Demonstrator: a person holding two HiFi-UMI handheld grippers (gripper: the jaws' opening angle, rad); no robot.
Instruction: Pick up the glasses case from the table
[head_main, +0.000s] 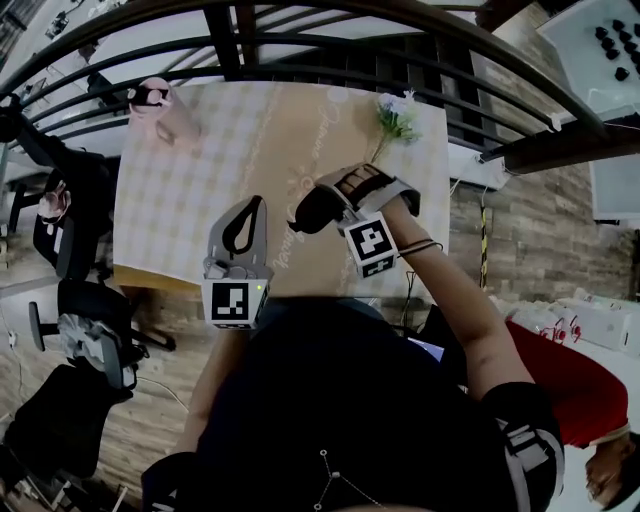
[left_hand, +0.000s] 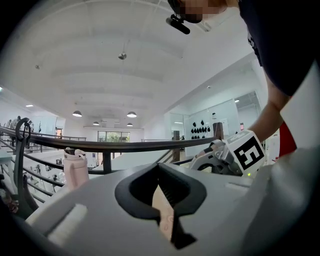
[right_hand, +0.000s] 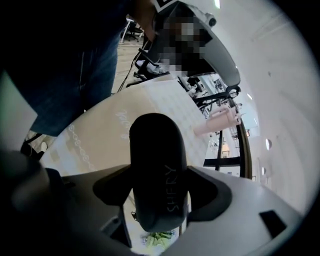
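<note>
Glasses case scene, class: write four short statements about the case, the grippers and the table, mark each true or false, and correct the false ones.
1. The right gripper has its jaws shut on the glasses case. True.
2. The left gripper grips the pink bottle. False: its jaws are together with nothing between them, and the bottle stands near the table's far corner.
3. The glasses case is white. False: it is black.
4. A small bunch of flowers lies on the table, at the opposite far corner from the bottle. True.
</note>
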